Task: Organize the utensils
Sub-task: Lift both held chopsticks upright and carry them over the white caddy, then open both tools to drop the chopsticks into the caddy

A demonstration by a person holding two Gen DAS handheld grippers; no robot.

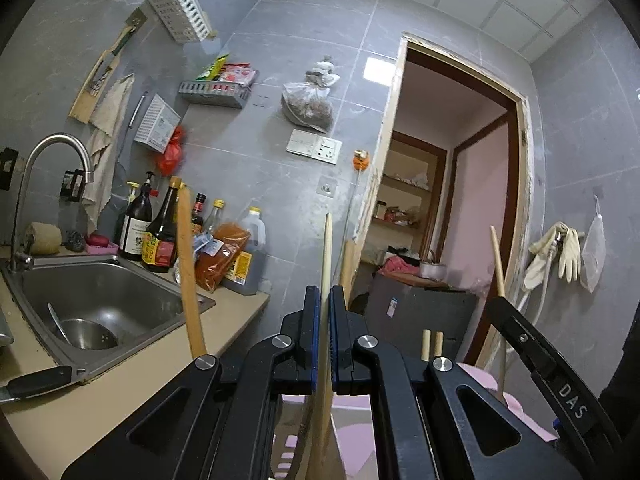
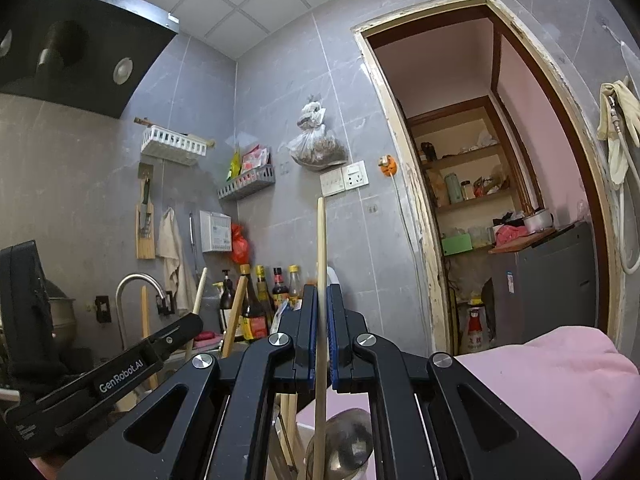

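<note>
Holding two wooden sticks, one per claw: left claw clamps one stick, right claw another. Only the left view shows the sink.

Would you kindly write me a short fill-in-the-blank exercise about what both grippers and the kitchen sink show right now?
1. The left gripper is shut on a thin ____ stick.
2. The right gripper holds its wooden stick standing nearly ____.
3. In the steel sink lies a metal ____.
4. Pale rubber ____ hang on the wall right of the doorway.

Missing words: wooden; upright; strainer; gloves
</note>
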